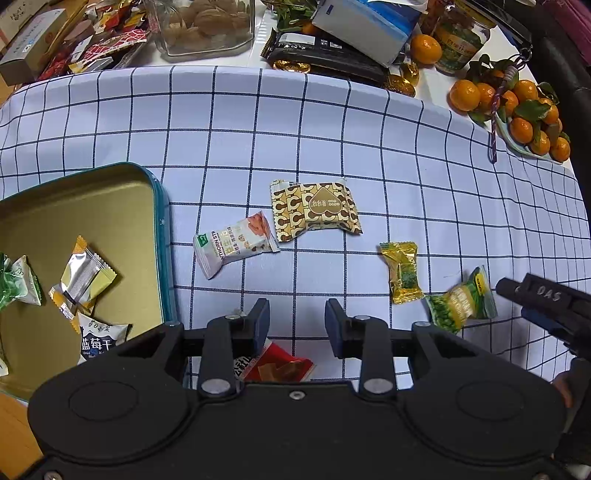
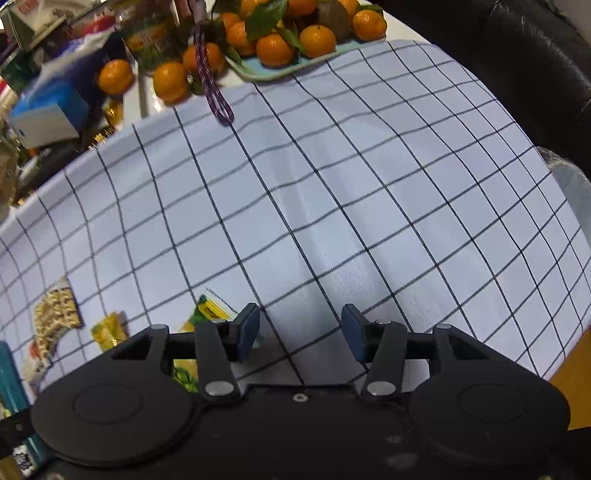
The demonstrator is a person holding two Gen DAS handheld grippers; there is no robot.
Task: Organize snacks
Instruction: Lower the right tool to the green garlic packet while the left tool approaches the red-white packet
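A teal tin [image 1: 162,236] with a gold inside sits at the left and holds several wrapped snacks. On the checked cloth lie a white hawthorn packet [image 1: 236,247], a gold-brown heart packet [image 1: 314,210], a gold candy [image 1: 404,273], a green pea packet [image 1: 461,302] and a red packet [image 1: 284,365]. My left gripper [image 1: 297,325] is open and empty, just above the red packet. My right gripper [image 2: 299,330] is open and empty; the green pea packet [image 2: 212,308] lies beside its left finger.
Tangerines on a light tray [image 1: 517,110] stand at the back right, with a purple cord [image 2: 207,77] hanging over them. A walnut jar [image 1: 207,26], boxes and packets crowd the back edge. A black seat [image 2: 535,74] is at the far right.
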